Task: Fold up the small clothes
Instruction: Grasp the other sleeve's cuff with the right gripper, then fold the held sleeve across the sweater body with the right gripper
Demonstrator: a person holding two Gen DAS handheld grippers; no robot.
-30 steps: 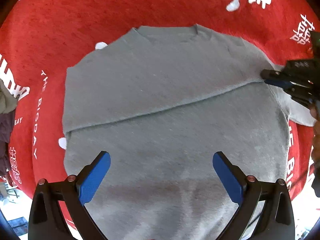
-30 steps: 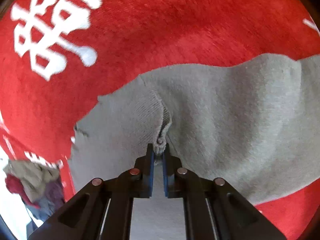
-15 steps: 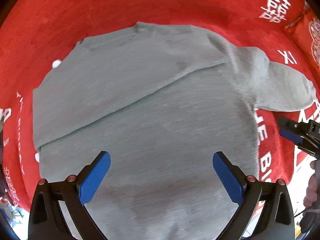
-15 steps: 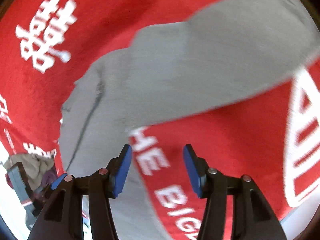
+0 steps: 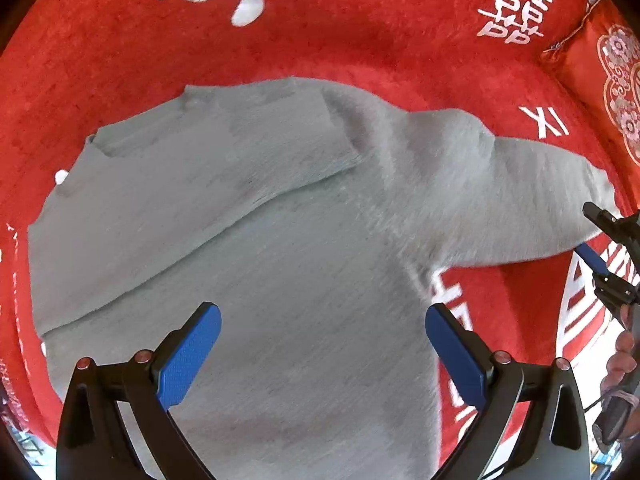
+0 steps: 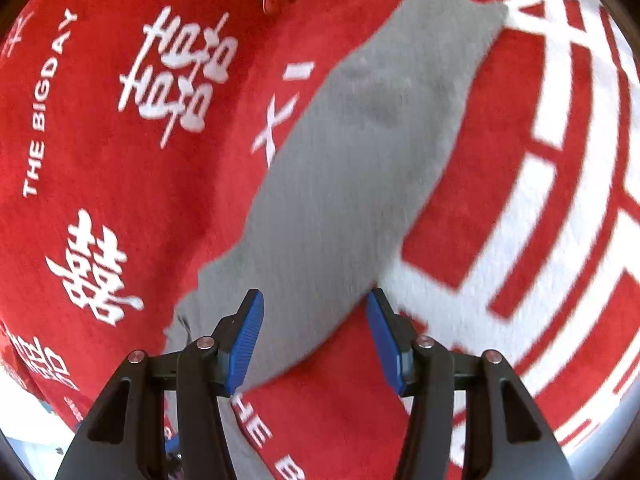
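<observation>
One grey sweater (image 5: 280, 264) lies flat on the red blanket (image 5: 360, 32), chest up, collar toward the far side. Since a second ago: one sleeve, then pinched in the right gripper (image 6: 314, 336) over the chest, now lies folded across the front, its cuff edge near the middle. That gripper has let go and swung out past the sweater's side; its blue pads stand about half apart with nothing pressed between them, hovering above the second sleeve (image 6: 360, 152), which stretches out straight over the blanket's white lettering. In the left wrist view the right gripper shows at the frame edge by this sleeve's cuff, a bit of hand behind it. The left gripper (image 5: 320, 344) has drifted sideways over the lower body of the sweater, pointing straight down, jaws wide apart and empty both then and now.

Count: one sweater, two sleeves (one folded in, one spread out), two grippers, one blanket, one red embroidered cushion (image 5: 600, 80) at the far corner.
</observation>
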